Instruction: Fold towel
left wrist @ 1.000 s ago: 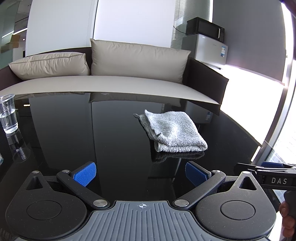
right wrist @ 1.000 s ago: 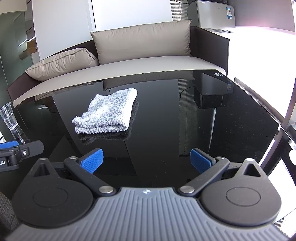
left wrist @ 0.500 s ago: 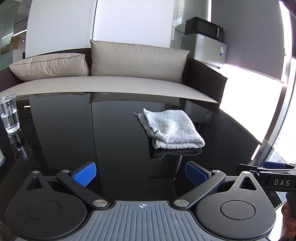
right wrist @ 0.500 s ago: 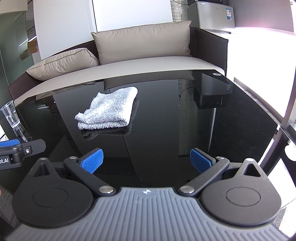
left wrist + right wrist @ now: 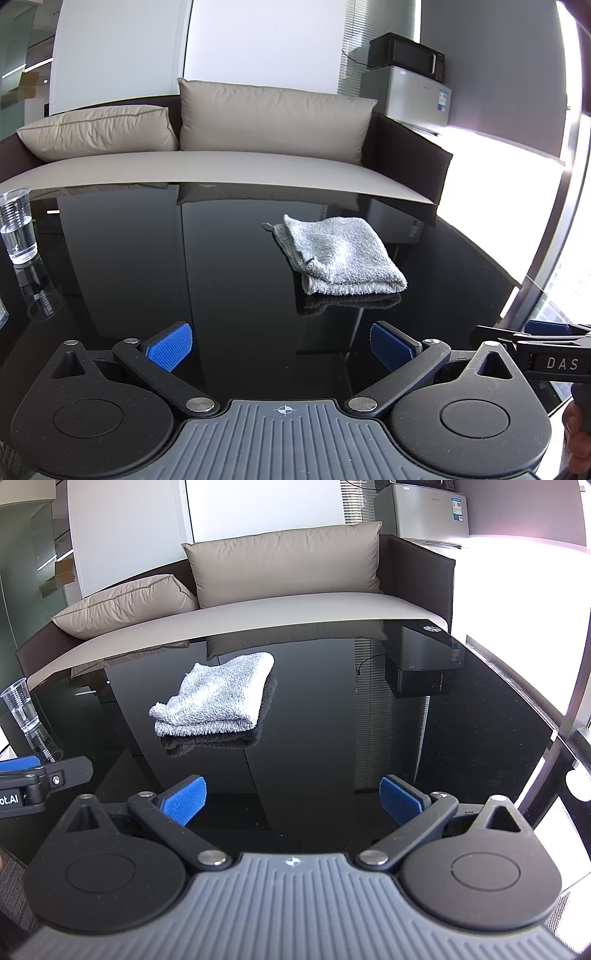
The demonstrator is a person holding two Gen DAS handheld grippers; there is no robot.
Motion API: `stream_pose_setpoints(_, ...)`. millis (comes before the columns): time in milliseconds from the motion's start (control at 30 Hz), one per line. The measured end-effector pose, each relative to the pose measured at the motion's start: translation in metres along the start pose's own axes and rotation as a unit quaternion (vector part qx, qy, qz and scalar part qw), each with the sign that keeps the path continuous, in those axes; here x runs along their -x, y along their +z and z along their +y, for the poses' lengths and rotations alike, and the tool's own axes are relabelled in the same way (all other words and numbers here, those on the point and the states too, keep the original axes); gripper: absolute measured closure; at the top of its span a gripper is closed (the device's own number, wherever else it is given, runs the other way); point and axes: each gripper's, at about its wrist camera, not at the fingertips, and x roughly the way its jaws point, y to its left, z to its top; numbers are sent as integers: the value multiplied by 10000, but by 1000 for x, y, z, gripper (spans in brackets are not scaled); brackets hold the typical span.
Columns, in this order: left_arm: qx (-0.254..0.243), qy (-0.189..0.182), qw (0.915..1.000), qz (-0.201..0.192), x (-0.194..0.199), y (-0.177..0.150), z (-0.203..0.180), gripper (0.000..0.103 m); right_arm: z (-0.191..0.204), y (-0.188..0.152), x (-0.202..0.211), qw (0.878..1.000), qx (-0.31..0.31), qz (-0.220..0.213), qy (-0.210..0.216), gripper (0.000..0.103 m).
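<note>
Grey towel folded on table; left gripper, right gripper spread, empty.

In the left wrist view, white capitals "DAS" stand on the black body of the right hand-held gripper — nothing more of the word shows. In the right wrist view, the left hand-held gripper bears "ot.AI", cut off at the frame edge. The label on the fridge is too small to read.
</note>
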Motion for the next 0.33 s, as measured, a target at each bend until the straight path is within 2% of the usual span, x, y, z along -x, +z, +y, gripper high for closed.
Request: stream_pose_setpoints(333,3,-18,10000,22,-1,0,0,1,0,-1,-1,10000,-36,23,41,1)
